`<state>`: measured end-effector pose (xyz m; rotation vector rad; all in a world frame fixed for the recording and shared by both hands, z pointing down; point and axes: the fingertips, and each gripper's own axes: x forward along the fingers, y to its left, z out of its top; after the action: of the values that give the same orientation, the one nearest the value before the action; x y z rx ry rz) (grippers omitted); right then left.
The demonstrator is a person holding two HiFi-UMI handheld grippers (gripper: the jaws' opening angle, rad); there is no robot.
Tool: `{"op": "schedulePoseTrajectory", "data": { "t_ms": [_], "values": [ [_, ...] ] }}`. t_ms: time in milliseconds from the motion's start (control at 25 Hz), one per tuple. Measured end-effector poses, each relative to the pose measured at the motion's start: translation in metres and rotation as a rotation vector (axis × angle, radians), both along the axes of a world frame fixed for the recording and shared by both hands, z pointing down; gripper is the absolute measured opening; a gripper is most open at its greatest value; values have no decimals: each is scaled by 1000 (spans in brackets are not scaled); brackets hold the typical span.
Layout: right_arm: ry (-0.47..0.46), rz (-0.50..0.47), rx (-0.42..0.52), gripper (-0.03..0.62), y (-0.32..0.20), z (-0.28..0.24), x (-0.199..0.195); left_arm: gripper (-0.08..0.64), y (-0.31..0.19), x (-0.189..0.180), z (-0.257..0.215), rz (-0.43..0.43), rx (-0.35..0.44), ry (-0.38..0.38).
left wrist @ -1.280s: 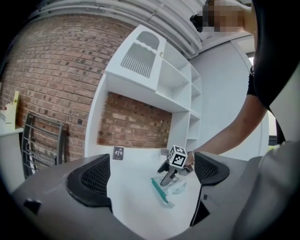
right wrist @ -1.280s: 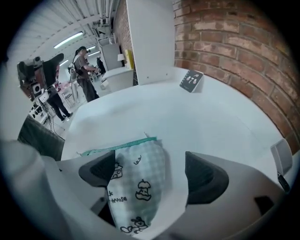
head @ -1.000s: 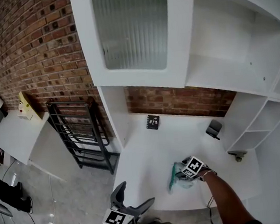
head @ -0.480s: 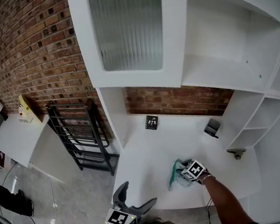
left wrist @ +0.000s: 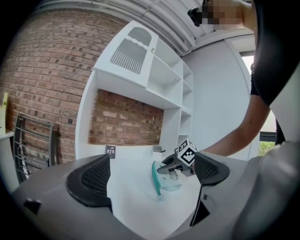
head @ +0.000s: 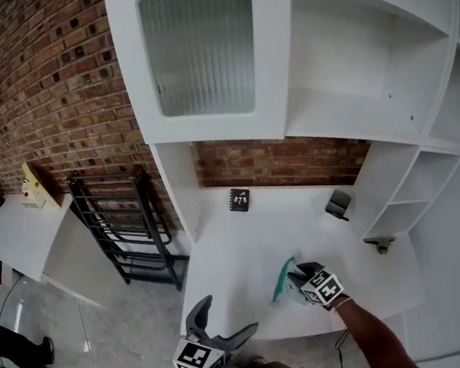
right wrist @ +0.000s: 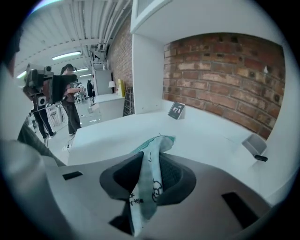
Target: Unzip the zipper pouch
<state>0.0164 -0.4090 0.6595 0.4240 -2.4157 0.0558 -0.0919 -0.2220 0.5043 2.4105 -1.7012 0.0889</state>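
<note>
- The zipper pouch (head: 283,284), clear with a teal edge, is held up on edge over the white desk (head: 236,247), near the desk's front edge and right of its middle.
- The right gripper (head: 298,281) has just been closing, and its jaws pinch the pouch's fabric.
- The left gripper (head: 224,318) hangs beyond the front edge, its jaws wide apart with nothing between them.
- Bare desktop spreads behind and left of the pouch.
- A small sign (head: 240,199) and a dark object (head: 338,204) sit by the back wall, well apart from the pouch.
- Shelves (head: 402,203) bound the right side.
</note>
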Motion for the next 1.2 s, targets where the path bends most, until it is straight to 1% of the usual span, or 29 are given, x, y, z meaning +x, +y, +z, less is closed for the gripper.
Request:
{"op": "schedulePoseTrajectory", "data": {
  "t_ms": [120,280,480,600,720,840,1040,1080,1120,1200],
  "values": [
    [-16,-13,98,72,18,-19,1,563,0,7,2,31,-1,19],
    [-9,-42,267,64,37,-43,2,546,0,19,4,81,-19,69],
    [-63,-19,444,64,57,-85,3,520,-3,20,2,76,-40,100],
    [-65,4,582,64,75,-116,4,489,-4,19,-1,70,-44,129],
    [-62,-9,704,64,97,-142,5,459,-5,24,-8,81,-31,145],
    [-83,-25,773,64,117,-161,5,448,-6,31,-17,99,-9,143],
    [-135,-15,809,66,140,-184,7,406,-7,44,-23,142,7,92],
    [-134,-17,826,66,144,-186,8,391,-6,46,-25,148,11,100],
    [-130,-20,845,66,148,-187,9,355,-4,47,-29,149,18,122],
    [-119,-29,884,66,155,-189,10,272,-2,46,-37,147,29,196]
  ]
}}
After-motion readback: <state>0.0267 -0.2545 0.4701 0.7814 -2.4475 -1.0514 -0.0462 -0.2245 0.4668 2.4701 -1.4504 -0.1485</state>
